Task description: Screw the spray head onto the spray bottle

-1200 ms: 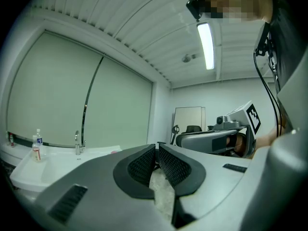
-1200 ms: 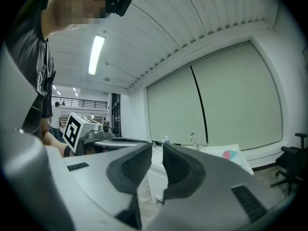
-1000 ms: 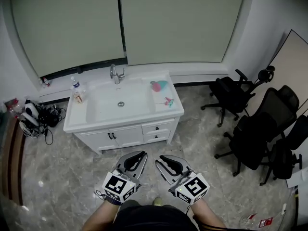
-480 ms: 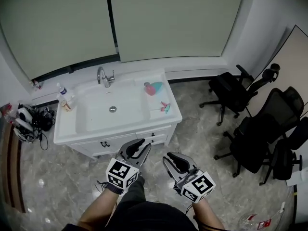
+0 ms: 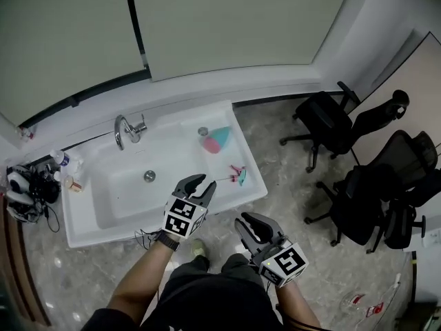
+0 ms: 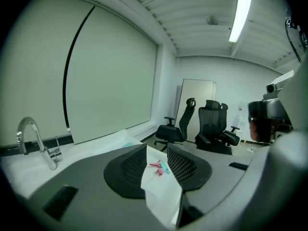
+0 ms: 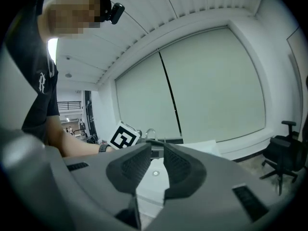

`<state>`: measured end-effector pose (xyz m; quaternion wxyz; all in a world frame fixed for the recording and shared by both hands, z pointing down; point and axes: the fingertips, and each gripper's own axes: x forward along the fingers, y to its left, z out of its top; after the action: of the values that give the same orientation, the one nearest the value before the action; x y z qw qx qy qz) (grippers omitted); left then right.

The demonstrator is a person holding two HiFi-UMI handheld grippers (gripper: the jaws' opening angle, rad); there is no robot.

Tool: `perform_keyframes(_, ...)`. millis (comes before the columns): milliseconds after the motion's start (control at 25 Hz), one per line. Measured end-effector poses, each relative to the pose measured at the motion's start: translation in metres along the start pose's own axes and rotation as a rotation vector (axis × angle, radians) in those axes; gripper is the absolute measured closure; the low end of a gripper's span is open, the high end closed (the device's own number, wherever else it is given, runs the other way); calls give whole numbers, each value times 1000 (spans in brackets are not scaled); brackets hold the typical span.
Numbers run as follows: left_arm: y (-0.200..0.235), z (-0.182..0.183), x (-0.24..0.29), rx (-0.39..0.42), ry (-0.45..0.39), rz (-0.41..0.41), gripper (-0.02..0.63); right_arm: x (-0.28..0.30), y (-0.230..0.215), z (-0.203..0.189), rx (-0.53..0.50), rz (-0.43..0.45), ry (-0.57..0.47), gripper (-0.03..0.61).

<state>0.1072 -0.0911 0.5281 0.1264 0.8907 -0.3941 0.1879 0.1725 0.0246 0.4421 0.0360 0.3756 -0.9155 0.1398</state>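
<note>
The bottle (image 5: 216, 139) lies on its side on the white table (image 5: 103, 229), right of the sink basin, with the spray head (image 5: 238, 174) apart from it near the front right corner. The left gripper (image 5: 202, 184) hangs over the table's front edge; its jaws have just been opening, a narrow gap with nothing between them (the head shows beyond them). The right gripper (image 5: 246, 221) is over the floor, jaws narrowly apart and empty.

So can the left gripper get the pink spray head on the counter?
Probably yes: the left gripper, its empty jaws just opening, points at the spray head, with nothing on the counter between them.
</note>
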Motion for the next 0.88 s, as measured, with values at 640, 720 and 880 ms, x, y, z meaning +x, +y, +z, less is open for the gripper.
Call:
perform_keyframes(640,141,-68,241,127,654,58,337,93,-206,-76,213,-4,252,522)
perform_keyframes(720,147,-84,252,140,728,40,328,97,-214,-86,244,-12,279,522)
perform_keyframes(880,159,-105,274,160,819,9,285,107,-234,-131,355,-73,386,522)
